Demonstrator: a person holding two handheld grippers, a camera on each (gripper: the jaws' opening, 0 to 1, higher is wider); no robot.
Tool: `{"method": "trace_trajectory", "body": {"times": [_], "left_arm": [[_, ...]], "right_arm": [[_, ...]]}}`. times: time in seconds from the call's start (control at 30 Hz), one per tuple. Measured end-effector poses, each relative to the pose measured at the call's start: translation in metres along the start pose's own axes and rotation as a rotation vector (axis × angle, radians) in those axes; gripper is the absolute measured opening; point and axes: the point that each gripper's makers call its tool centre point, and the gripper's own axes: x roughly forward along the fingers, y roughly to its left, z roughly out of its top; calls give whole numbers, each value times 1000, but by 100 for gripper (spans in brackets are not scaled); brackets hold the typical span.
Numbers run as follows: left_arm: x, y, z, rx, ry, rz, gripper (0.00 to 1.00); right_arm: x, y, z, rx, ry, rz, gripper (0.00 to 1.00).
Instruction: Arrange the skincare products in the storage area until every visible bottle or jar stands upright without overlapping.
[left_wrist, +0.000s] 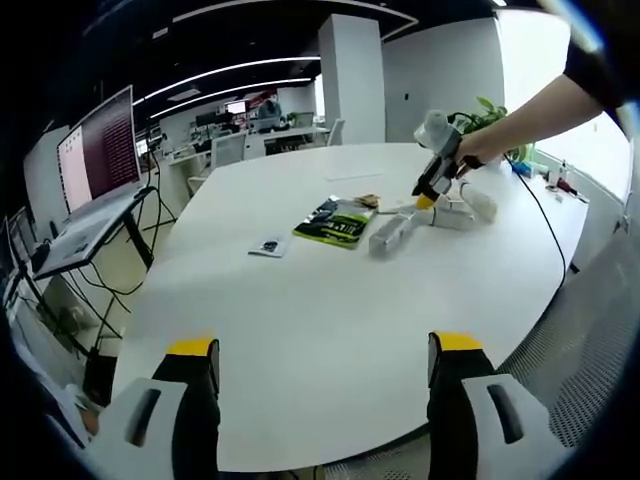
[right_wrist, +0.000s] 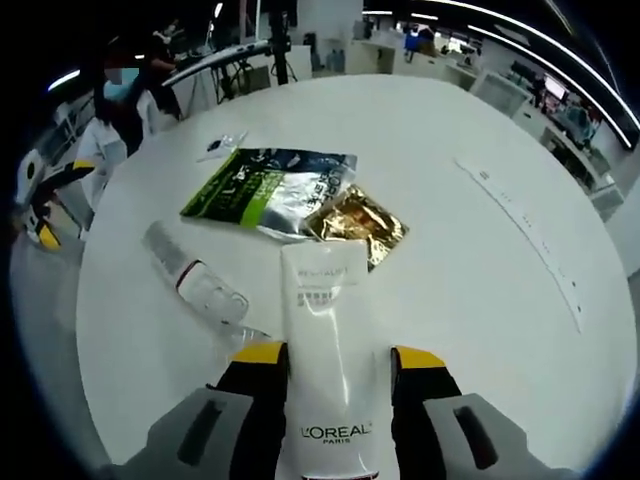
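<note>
A white L'Oreal tube (right_wrist: 330, 340) lies flat on the white table (right_wrist: 450, 300), and my right gripper (right_wrist: 338, 355) is shut on its lower part, a yellow-tipped jaw against each side. From the left gripper view that same right gripper (left_wrist: 435, 190), held by a person's arm, bears down on the tube (left_wrist: 472, 205) at the table's far side. Beside the tube lies a clear bottle (right_wrist: 200, 282) (left_wrist: 390, 232) on its side. My left gripper (left_wrist: 325, 350) hangs open over the near table edge, holding nothing; it is also at the left edge of the right gripper view (right_wrist: 38, 205).
A green and silver packet (right_wrist: 270, 185) (left_wrist: 335, 220), a gold sachet (right_wrist: 358, 225) and a small clear sachet (left_wrist: 268, 246) lie flat near the bottle. A paper strip (right_wrist: 520, 220) crosses the table. A laptop on a stand (left_wrist: 100, 165) is off the table's left side.
</note>
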Motion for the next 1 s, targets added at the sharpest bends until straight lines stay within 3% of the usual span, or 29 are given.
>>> {"method": "trace_trajectory", "body": {"times": [0.4,0.67,1.0], "left_arm": [[0,-2,0,0,6,-5,78],[0,0,-2,2,11,-5,78],[1,0,-3,3,13,-4,77]], "right_arm": [[0,1,3,-49,-24,31,38],[3,-5,5,-28,-59,1,28],[2,-6,7,-22,-29,6,25]]}}
